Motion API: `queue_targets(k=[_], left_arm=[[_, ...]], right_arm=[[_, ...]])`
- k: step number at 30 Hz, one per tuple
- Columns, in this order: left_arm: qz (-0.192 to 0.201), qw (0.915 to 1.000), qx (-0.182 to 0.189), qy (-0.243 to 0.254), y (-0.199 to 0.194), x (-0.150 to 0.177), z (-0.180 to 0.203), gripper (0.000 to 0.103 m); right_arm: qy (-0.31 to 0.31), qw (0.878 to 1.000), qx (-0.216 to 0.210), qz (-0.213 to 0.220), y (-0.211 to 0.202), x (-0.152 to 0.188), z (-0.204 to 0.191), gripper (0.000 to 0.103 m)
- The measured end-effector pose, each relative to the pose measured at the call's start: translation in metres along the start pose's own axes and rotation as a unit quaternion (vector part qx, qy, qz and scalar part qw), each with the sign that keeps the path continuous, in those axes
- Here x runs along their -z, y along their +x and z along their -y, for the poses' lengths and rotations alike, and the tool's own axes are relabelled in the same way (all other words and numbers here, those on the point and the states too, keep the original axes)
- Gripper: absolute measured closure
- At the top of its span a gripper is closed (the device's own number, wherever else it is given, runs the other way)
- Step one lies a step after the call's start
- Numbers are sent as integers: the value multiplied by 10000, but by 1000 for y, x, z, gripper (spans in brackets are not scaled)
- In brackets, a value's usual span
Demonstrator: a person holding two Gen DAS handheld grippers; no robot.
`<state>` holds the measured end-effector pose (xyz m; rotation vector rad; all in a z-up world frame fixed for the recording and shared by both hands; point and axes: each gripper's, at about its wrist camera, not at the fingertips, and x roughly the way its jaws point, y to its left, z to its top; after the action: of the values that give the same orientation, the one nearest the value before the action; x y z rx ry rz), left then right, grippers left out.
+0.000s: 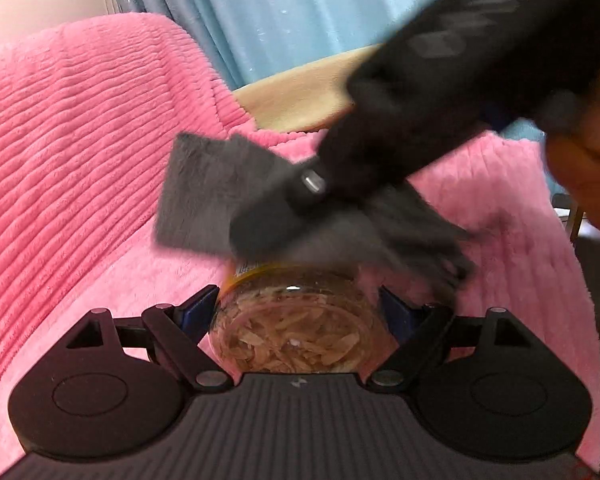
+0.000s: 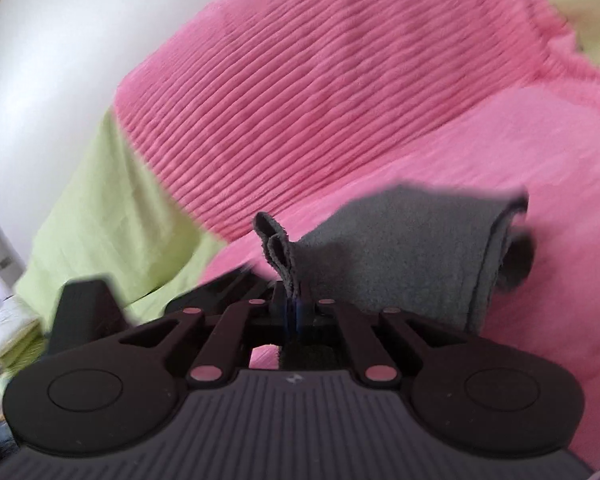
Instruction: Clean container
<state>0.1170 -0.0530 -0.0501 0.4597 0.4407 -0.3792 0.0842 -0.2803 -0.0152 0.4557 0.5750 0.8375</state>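
**Jar held by the left gripper, cloth held by the right**

Fingers [image 1: 198, 312] of the left gripper [image 1: 300, 312] stand moderately wide, one blue pad on each side of a clear jar [image 1: 296, 332], and both pads press against its wall. The jar lies with its base toward the camera; pale, flaky contents show through the glass, and a yellow band with part of a label is visible at its far end. It is held above a pink ribbed blanket [image 1: 80, 140] that covers the bed or sofa beneath.

Left wrist view: the right gripper [image 1: 260, 224] enters from the upper right as a dark, motion-blurred body, with part of a person's hand [image 1: 580, 168] behind it. A grey cloth [image 1: 196, 196] hangs from its tip and drapes over the far end of the jar; whether cloth and jar touch cannot be told because of the blur. A blue curtain with small white stars [image 1: 280, 12] and a pale yellow sheet [image 1: 300, 100] lie beyond the blanket.

Right wrist view: the jar is not visible here. Fingers [image 2: 278, 304] of the right gripper [image 2: 294, 308] are nearly together, pinching a folded edge of the grey cloth [image 2: 400, 256], which rises between them and spreads to the right. The pink blanket [image 2: 320, 100] fills the background, with a light green sheet [image 2: 100, 216] and a white wall [image 2: 40, 60] at the left, neither of which appears in the left wrist view.
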Motion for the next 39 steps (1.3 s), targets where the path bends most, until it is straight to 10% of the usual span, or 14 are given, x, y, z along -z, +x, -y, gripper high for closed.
queue_targets(k=[5,10,18,27,31,36,39], left_arm=[[-11,9971,263,-718,-36,19,-9,18],[-121,9647,1054,-2409,-32,30,-45,18],[-111,9949,359,-932,-44,27,-12,18],[-76,9994,125,-309,-51,27,11,18],[-92,9975,259,-649,-43,24,2,18],[-41,9703,946,-2228,-36,32,-38,18],[-83,9664,1065,-2337,-29,32,-43,18]], right_arm=[[58,9993,273,268,2,-5,9,102],[-54,9991,334,266,0,-4,5,102],[-176,9998,2,-60,-4,1,-8,101],[-246,9985,423,254,0,-7,-1,102],[-243,9984,418,294,0,-6,-1,102],[-294,9981,456,305,1,-6,-1,102],[-260,9981,465,306,-1,-5,-2,102]])
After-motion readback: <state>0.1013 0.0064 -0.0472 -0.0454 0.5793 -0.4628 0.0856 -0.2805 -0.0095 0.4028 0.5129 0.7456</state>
